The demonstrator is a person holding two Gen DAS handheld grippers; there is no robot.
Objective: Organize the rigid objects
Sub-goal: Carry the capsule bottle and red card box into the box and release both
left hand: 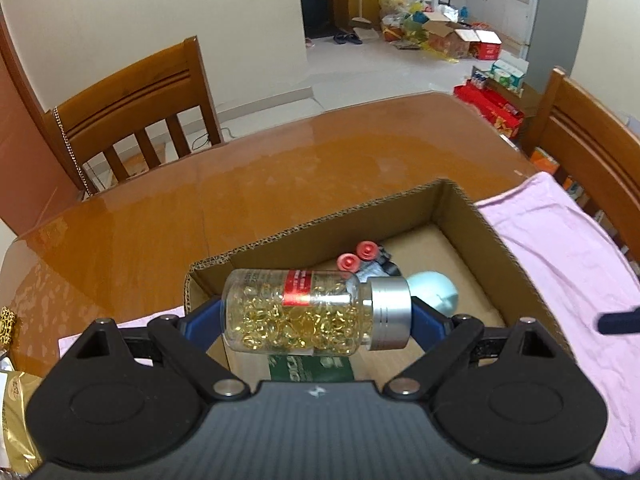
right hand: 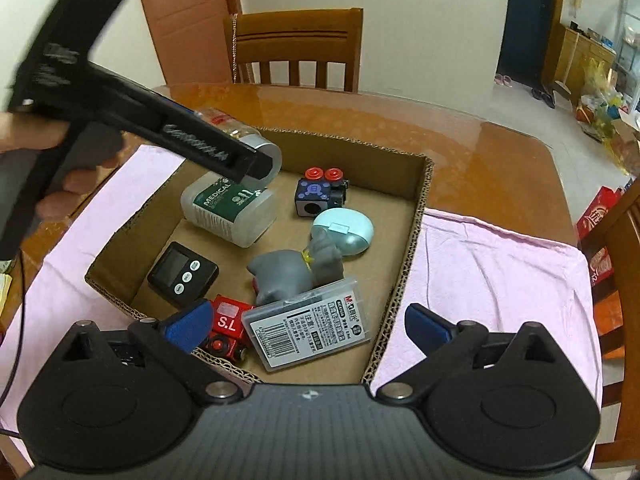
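A capsule bottle (left hand: 298, 312) is clamped sideways in the left gripper (left hand: 316, 316) above the box's (left hand: 472, 216) left wall, steel cap to the right. Inside the box, from left, are seen a timer (right hand: 182, 272), a medical bottle (right hand: 228, 208), a red toy (right hand: 228, 328), a grey figure (right hand: 296, 272), a clear case (right hand: 308, 324) and a teal case (right hand: 346, 232). The right gripper (right hand: 308, 328) is held wide open at the box's near wall, nothing between its fingers.

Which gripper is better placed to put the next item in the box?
Left: it already holds the capsule bottle above the box. The right gripper is open, holding nothing.
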